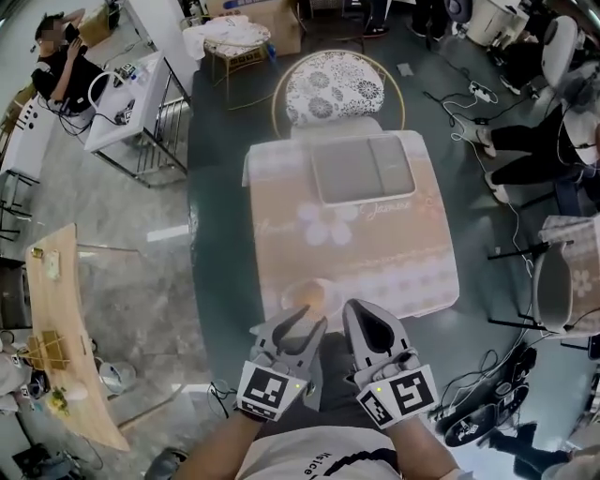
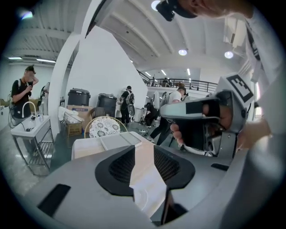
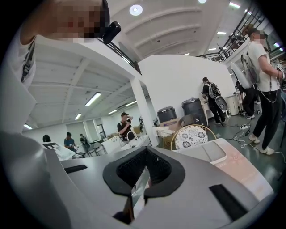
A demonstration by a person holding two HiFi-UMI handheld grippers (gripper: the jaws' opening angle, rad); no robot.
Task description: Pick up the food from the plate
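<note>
The food (image 1: 309,296) lies on the plate (image 1: 286,303), just ahead of the left gripper (image 1: 314,317); its empty jaws stand slightly apart. The right gripper (image 1: 354,307) has them pressed together.

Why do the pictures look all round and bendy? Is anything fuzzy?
Left gripper view: wide lens curves the room, corners go black, near fingers look soft. Right gripper view: same curving, ceiling light glares. Head view: table sides bulge a bit.

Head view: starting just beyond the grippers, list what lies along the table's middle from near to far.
small round white plate holding orange-brown food → white flower print on pink tablecloth → flat grey rectangular tray → round chair with lace-patterned seat
</note>
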